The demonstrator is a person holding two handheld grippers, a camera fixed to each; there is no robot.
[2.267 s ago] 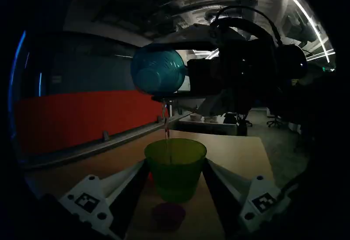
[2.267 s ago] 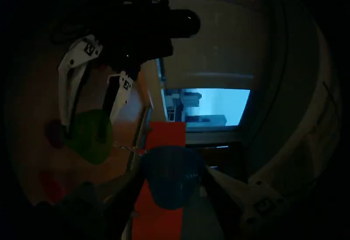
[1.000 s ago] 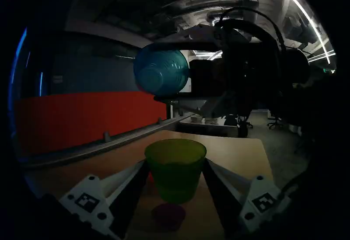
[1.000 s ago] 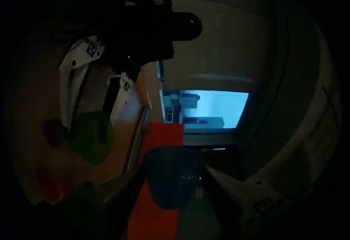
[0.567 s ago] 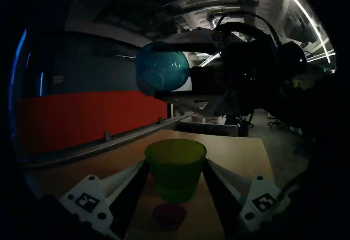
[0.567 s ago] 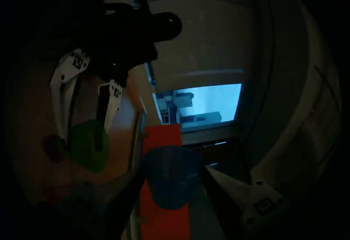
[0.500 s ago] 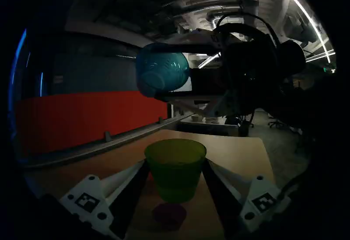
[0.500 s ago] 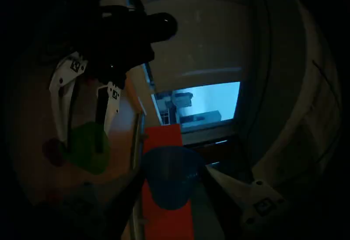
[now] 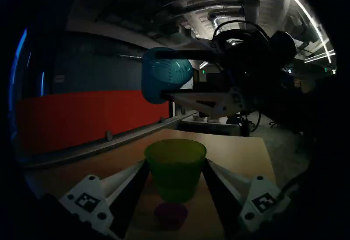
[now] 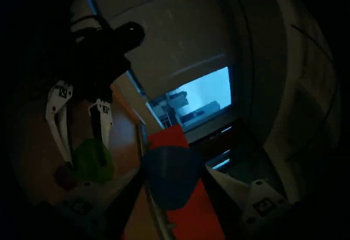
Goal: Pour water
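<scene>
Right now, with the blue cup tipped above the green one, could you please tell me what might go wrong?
1. The blue cup lies tipped in the right gripper, high above the green cup and seemingly a little to one side; any last drops may land on the table.
2. The left gripper pinches the green cup; a jolt could slop its contents.

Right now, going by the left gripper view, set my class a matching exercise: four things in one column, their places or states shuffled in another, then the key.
Things:
1. green cup
2. blue cup
3. purple round thing
4. red panel

Places or states:
A. tipped, up in the air
B. flat on the table, nearest the camera
C. upright on the table
D. beyond the table

Pairs: 1-C, 2-A, 3-B, 4-D
</scene>
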